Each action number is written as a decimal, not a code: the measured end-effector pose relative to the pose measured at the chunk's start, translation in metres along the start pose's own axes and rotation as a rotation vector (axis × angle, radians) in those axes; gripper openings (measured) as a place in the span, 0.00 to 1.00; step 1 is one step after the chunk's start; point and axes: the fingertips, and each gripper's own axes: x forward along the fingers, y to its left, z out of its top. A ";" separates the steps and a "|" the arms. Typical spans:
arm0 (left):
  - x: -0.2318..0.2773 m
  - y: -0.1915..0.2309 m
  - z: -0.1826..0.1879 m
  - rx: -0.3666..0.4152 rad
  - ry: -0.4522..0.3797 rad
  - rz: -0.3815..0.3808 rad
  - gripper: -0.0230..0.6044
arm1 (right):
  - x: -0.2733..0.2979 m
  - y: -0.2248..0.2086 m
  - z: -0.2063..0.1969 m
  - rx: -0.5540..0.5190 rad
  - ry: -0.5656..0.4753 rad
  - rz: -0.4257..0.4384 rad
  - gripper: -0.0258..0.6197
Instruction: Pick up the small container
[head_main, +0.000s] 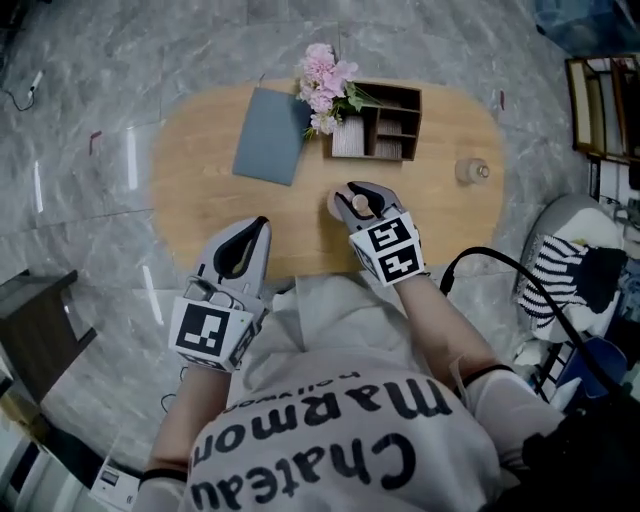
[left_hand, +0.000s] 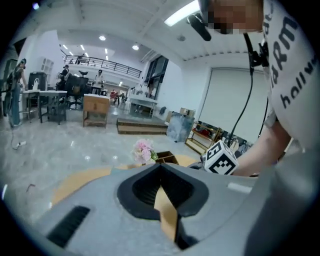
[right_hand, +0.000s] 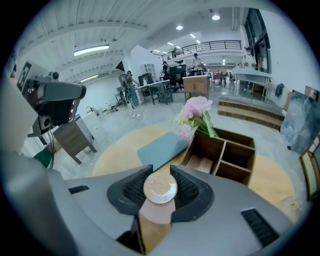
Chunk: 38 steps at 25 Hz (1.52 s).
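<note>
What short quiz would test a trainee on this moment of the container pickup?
1. Which gripper's jaws grip the small container?
2. True or false: the left gripper has its jaws wide open.
3. In the head view, what lies on the table left of the wooden organizer? A) a grey-blue notebook B) a mug C) a plate

Key: 1, the right gripper; 2, false: the jaws are shut and empty; 3, A.

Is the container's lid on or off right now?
On: a round cap sits atop the container, clamped in the right hand-held gripper.
</note>
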 end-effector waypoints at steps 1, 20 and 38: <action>-0.007 0.000 0.008 -0.001 -0.014 -0.011 0.06 | -0.008 -0.001 0.009 -0.004 -0.012 -0.019 0.21; -0.143 -0.008 0.136 -0.035 -0.379 0.040 0.06 | -0.205 0.059 0.189 -0.020 -0.470 -0.232 0.21; -0.268 -0.067 0.165 0.060 -0.530 -0.045 0.06 | -0.370 0.189 0.239 -0.114 -0.808 -0.231 0.21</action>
